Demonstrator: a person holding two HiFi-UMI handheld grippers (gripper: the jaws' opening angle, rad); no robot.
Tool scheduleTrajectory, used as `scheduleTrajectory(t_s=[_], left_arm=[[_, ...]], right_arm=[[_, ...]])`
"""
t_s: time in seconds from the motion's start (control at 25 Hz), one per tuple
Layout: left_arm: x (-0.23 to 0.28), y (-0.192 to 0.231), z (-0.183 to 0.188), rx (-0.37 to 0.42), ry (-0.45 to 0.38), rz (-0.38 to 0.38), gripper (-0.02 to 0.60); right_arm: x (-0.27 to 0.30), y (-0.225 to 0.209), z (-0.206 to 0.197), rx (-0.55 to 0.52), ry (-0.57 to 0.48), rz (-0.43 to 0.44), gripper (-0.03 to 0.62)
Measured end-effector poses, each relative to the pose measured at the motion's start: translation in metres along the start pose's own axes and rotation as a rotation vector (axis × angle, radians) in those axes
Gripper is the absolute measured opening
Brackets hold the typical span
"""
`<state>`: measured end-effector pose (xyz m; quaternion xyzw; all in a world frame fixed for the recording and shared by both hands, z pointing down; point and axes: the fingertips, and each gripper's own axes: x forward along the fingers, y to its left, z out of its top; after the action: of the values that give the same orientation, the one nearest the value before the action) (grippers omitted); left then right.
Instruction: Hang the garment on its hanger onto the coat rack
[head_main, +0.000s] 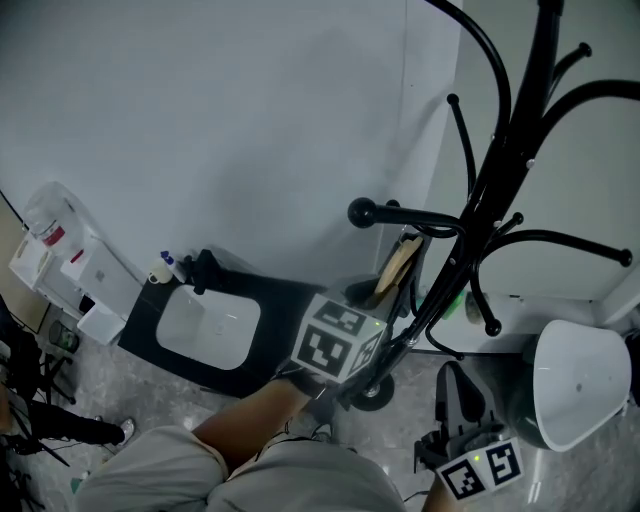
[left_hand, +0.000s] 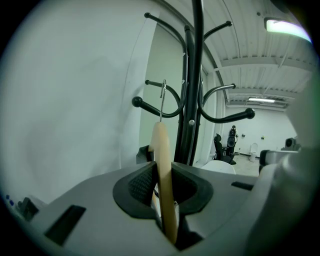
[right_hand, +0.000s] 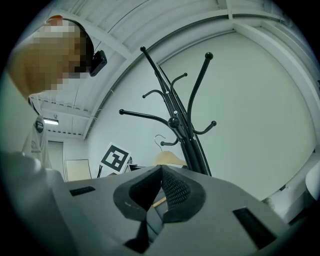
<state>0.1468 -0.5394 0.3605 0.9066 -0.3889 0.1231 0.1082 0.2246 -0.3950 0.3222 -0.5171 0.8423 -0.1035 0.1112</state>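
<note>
My left gripper (head_main: 380, 300) is shut on a pale wooden hanger (head_main: 398, 263), held edge-on between the pads (left_hand: 163, 165). The hanger's metal hook (left_hand: 163, 95) stands close beside a knobbed lower arm (left_hand: 150, 105) of the black coat rack (head_main: 500, 160); whether it rests on the arm I cannot tell. A dark garment (head_main: 285, 300) with a white patch hangs below to the left, and a bit of dark cloth (left_hand: 144, 153) shows behind the jaws. My right gripper (head_main: 458, 378) is low at the right, jaws together and holding nothing (right_hand: 161, 170). It looks up at the rack (right_hand: 182, 125) and hanger (right_hand: 170, 159).
A white rounded seat (head_main: 580, 385) stands right of the rack's base. White boxes and a bottle (head_main: 70, 270) sit at the far left by the wall. The person's knees (head_main: 250, 465) and a shoe (head_main: 115, 432) fill the bottom edge.
</note>
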Motion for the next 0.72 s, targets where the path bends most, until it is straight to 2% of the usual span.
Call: scheduleTrajectory(t_s=[0.4, 0.72], left_arm=[[0.038, 0.002, -0.016, 0.0, 0.062, -0.055, 0.057], [0.047, 0.001, -0.027, -0.028, 0.064, -0.071, 0.058]], right_arm=[[0.018, -0.023, -0.002, 0.017, 0.002, -0.056, 0.015], [0.025, -0.029, -0.009, 0.026, 0.027, -0.068, 0.015]])
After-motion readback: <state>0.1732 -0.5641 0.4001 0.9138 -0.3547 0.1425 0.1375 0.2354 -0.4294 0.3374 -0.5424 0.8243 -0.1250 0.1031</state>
